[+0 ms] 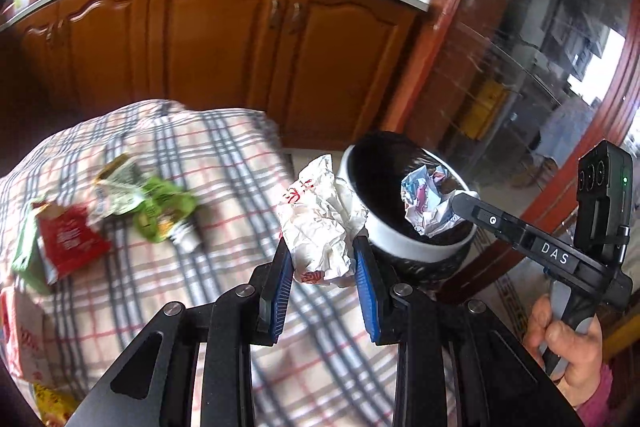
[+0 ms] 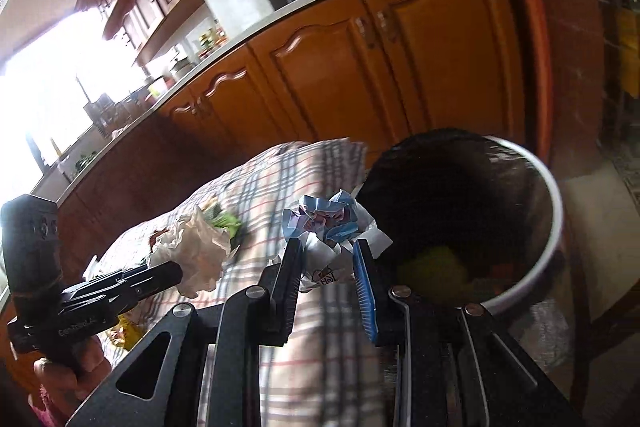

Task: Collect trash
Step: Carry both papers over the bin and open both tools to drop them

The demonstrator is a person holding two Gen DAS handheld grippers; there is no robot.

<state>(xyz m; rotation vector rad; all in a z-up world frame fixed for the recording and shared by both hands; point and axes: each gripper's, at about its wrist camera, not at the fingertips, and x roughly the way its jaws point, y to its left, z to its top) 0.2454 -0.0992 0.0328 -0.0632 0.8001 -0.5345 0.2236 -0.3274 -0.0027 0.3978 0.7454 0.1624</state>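
Blue ribbed pads on my left tool [image 1: 323, 259] are pinching a white crumpled paper wad [image 1: 322, 223] with red print; it bulges well above the pads, so the hold is on its lower part only. My right tool [image 2: 326, 259] pinches a second wad, blue-and-white printed paper [image 2: 330, 227], sharply creased and springy-looking. Both wads sit near the bin [image 1: 400, 239], a round container with a white rim and a glossy black liner; from the left wrist view the blue wad already hangs over the mouth, the white one just short of the rim. Judgement: carry each wad fully past the rim before spreading the pads, one side at a time so the tools do not clash above the opening; light paper may cling to the ribbing, so a slight downward tilt should help. Something yellow-green already lies inside the bin. Left on the checked cloth [image 1: 224, 155] over the worktop: a red packet [image 1: 68, 243] and green wrappers [image 1: 160, 207], flat, crinkly, soft.
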